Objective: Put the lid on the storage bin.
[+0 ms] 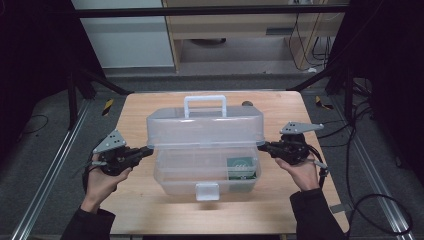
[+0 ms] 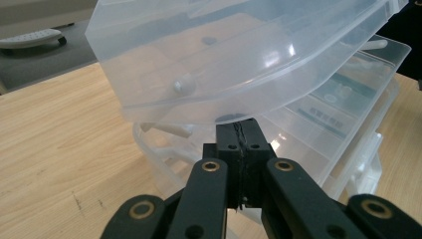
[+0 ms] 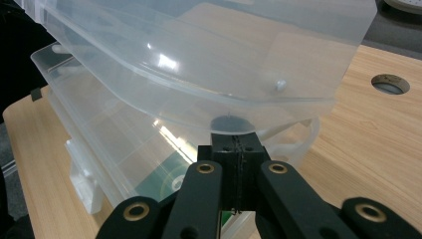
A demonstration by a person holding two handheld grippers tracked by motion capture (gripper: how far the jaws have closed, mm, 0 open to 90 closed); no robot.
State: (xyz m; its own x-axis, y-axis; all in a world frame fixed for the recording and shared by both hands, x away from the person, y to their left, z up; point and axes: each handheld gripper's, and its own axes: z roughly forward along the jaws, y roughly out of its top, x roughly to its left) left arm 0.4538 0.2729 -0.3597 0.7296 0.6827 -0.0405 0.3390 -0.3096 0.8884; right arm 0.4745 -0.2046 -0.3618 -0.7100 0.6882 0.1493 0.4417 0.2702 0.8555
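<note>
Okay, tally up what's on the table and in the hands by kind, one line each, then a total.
Clear plastic storage box with raised lid: 1
Green-labelled packet inside the box: 1
Handheld grippers, left gripper and right gripper, each shut with its tips under the lid's edge: 2
Total: 4

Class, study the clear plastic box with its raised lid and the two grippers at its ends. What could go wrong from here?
1. The lid rests on the closed tips of the left gripper and right gripper, not clamped, so it may slip off and slam shut.
2. Uneven lifting could twist the lid on its hinges.
3. The light box base may shift across the table.
</note>
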